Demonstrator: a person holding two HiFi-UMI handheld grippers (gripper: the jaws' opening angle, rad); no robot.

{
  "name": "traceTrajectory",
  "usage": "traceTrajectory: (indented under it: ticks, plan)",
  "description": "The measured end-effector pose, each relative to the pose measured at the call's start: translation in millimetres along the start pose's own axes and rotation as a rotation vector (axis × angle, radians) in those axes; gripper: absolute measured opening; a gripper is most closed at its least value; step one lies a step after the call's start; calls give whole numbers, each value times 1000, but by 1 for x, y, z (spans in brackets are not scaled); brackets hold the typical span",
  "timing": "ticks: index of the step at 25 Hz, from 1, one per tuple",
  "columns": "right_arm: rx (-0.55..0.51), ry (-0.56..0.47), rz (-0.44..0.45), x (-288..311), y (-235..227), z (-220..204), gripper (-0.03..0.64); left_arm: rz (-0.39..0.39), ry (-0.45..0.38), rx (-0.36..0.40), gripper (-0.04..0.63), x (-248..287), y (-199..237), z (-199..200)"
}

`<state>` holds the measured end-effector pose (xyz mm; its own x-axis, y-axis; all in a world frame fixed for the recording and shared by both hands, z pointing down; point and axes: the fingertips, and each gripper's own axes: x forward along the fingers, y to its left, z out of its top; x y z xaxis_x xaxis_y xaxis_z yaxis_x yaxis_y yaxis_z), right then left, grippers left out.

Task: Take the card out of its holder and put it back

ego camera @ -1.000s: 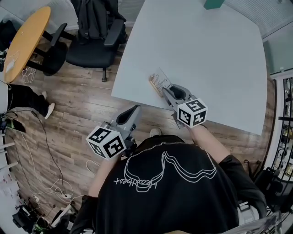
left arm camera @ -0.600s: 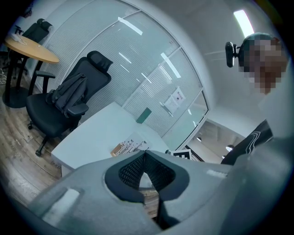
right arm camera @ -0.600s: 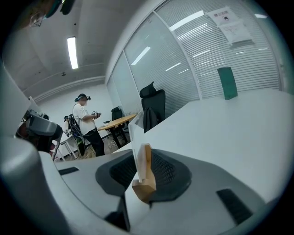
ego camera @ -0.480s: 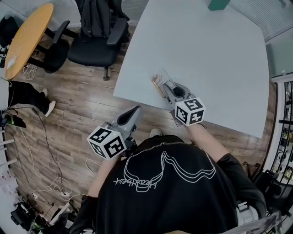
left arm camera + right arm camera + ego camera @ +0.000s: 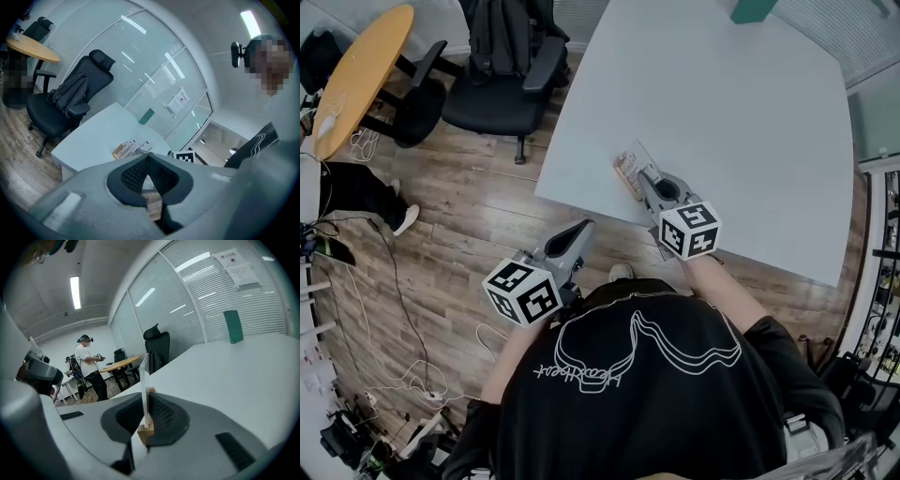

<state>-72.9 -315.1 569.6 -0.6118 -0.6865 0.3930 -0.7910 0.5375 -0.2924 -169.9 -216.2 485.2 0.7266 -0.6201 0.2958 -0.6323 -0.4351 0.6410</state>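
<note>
Wood-plank floor [image 5: 441,244], biggest thing in the head view, with loose cables on it at lower left. Big pale grey table [image 5: 731,103], smooth matte top, rounded corner. Black mesh office chair [image 5: 502,66] with a bag on it, next to a round orange table [image 5: 356,75].

Left gripper [image 5: 581,228] is over the floor, off the table edge. Its own view has the jaws clenched together, nothing between them. Right gripper [image 5: 643,178] is at the table's near edge, coming in from the person's side. Its jaws are closing on the card [image 5: 145,380], mesh pads right up against both faces.

Green box [image 5: 233,326] stands upright at the table's far end.

Holder [image 5: 625,178] is a small light wooden strip, slotted. Its long axis runs diagonally, roughly in line with the right gripper. The card stands upright in the slot, thin, pale and stiff.

The right gripper view shows the card edge-on only, plus a standing person [image 5: 88,364] near the orange table. The left gripper view shows the card's printed face, which points toward the chair side, and the right gripper's marker cube [image 5: 183,156]. The print is too small to read.
</note>
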Motion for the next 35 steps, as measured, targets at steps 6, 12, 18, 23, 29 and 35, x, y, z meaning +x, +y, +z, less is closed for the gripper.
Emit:
traceTrajectory:
  ticks: [6,12,18,23,29,35]
  plan:
    - [5,-9,8,1,-1,5,23,-5,8,-10,14,3,-3,-5]
    - [-3,-28,19,-8,3,16,23,0,-2,0,14,-2,-15,-4]
    - [-26,-66,32,-24,8,35,23,18,-27,18,14,-10,-32,-2]
    - [-46,-97,48,-42,12,54,21,37,-71,27,14,-21,-48,5]
    - [35,-148,116,-80,19,76,23,51,-135,64,14,-35,-74,15]
    - [52,-146,267,-136,58,91,23,45,-191,86,14,-53,-107,18]
